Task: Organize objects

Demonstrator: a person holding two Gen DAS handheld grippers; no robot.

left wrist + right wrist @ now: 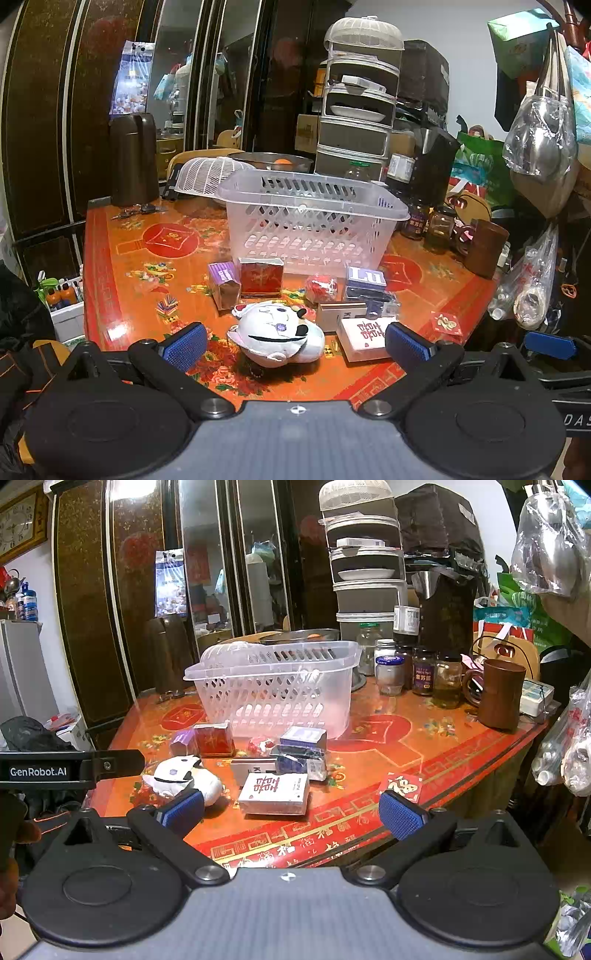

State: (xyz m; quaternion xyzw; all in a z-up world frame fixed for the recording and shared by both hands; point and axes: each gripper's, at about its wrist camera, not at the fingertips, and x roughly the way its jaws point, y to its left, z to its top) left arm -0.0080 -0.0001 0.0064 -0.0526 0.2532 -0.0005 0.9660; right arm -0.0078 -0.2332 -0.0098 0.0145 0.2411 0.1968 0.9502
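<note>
Left gripper (295,341), fingers apart and empty, faces the plush toy (277,338) lying crosswise just ahead; basket (314,206) beyond. Right gripper (291,810), likewise spread and empty, stands farther off.

Clear slotted plastic basket (310,218) mid red-orange patterned table (122,258); small boxes in front, white plush toy (277,338) nearest edge, glass jars (421,672) to basket's right.

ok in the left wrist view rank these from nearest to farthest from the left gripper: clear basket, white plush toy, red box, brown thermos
From the left gripper:
1. white plush toy, between the open fingers, at the table's near edge.
2. red box, beyond the toy, in front of the basket.
3. clear basket, mid-table behind the small items.
4. brown thermos, far left corner.
</note>
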